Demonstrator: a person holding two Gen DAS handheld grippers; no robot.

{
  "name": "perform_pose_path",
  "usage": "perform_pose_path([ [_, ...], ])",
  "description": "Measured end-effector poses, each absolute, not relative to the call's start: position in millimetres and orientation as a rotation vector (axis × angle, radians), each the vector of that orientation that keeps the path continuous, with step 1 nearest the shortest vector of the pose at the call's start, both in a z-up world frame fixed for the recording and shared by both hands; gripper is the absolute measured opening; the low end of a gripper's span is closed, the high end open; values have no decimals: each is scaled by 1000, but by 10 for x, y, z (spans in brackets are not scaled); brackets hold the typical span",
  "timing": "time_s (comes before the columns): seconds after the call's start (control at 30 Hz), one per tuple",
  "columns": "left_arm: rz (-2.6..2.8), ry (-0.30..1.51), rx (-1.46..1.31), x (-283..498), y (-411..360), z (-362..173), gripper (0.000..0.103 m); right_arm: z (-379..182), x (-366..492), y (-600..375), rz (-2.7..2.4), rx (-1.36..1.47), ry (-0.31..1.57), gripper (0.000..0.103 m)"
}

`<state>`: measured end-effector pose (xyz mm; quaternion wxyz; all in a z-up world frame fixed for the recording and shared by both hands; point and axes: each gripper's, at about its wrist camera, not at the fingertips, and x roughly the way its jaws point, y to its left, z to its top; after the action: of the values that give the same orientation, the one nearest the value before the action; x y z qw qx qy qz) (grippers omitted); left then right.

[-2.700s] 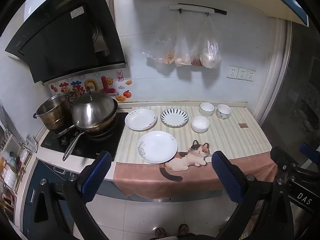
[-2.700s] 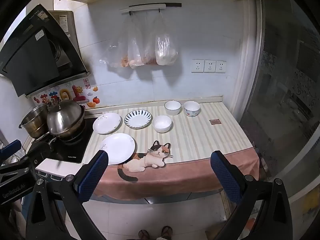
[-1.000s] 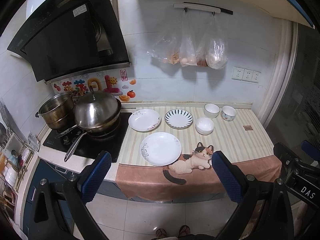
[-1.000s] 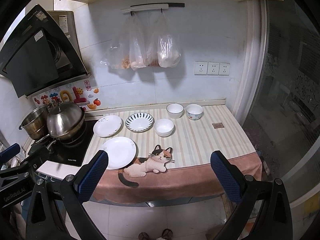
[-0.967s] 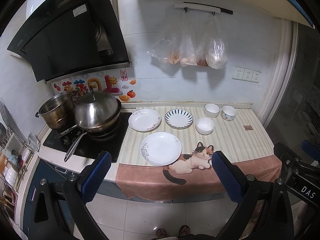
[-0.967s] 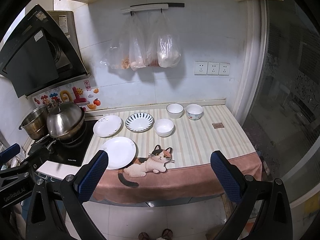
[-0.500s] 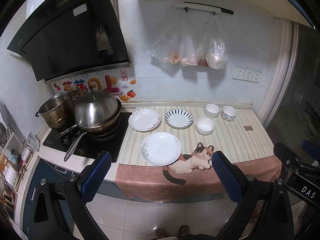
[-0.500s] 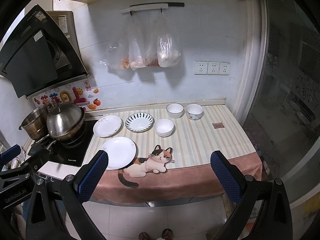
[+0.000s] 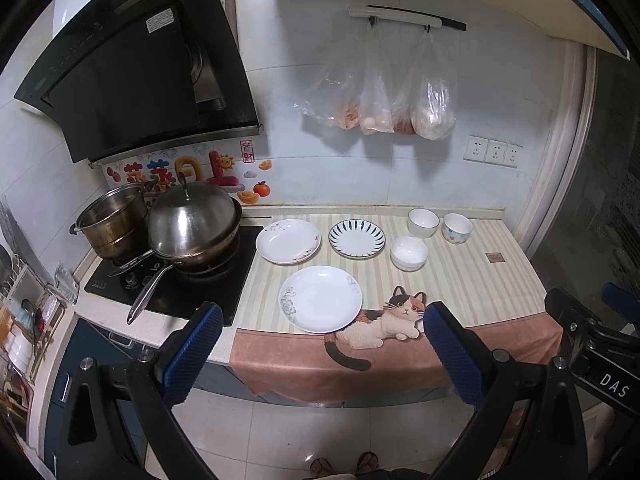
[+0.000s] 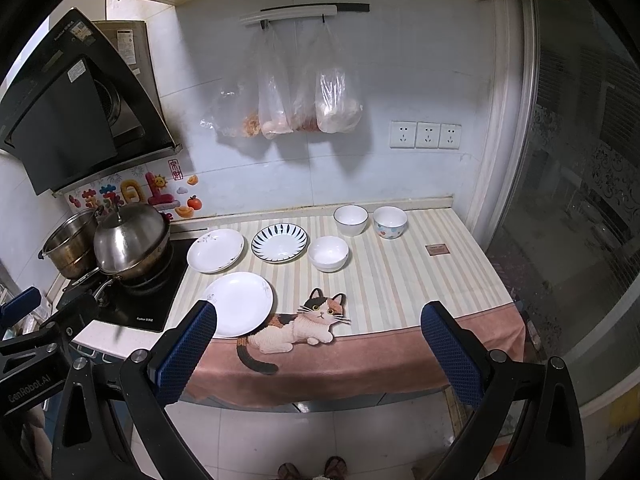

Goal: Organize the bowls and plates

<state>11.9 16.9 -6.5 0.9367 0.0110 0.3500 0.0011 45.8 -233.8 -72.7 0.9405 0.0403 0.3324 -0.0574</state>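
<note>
On the striped tabletop (image 9: 460, 284) ahead, nothing is stacked yet. At the left, by the stove (image 9: 176, 284), sit three plates: one at the back left (image 9: 288, 241), the blue-rayed one (image 9: 357, 238) beside it, and the big white plate (image 9: 320, 298) nearest the front edge. To the right stand three bowls (image 10: 327, 253). My left gripper (image 9: 316, 354) hangs well back with jaws wide apart, empty, the big plate dead ahead; my right gripper (image 10: 318, 350), jaws equally spread, faces the bowls, so it's probably nearer those.

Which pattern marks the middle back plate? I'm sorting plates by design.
Dark blue radial strokes around a white centre on the round striped plate, clearest in the right wrist view.
</note>
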Motion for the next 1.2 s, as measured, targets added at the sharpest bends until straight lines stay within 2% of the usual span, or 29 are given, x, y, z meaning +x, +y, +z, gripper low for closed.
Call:
perform_pose_path([
  [0.8, 51, 681, -10, 413, 91, -168, 103, -825, 601, -2496, -90, 143, 655, 103],
  [0.9, 113, 694, -23, 651, 160, -388, 103, -1025, 839, -2575, -36, 154, 657, 103],
  [1.2, 215, 921, -78, 1773, 710, -1504, 103, -2306, 2069, -2571, 132, 217, 934, 103],
])
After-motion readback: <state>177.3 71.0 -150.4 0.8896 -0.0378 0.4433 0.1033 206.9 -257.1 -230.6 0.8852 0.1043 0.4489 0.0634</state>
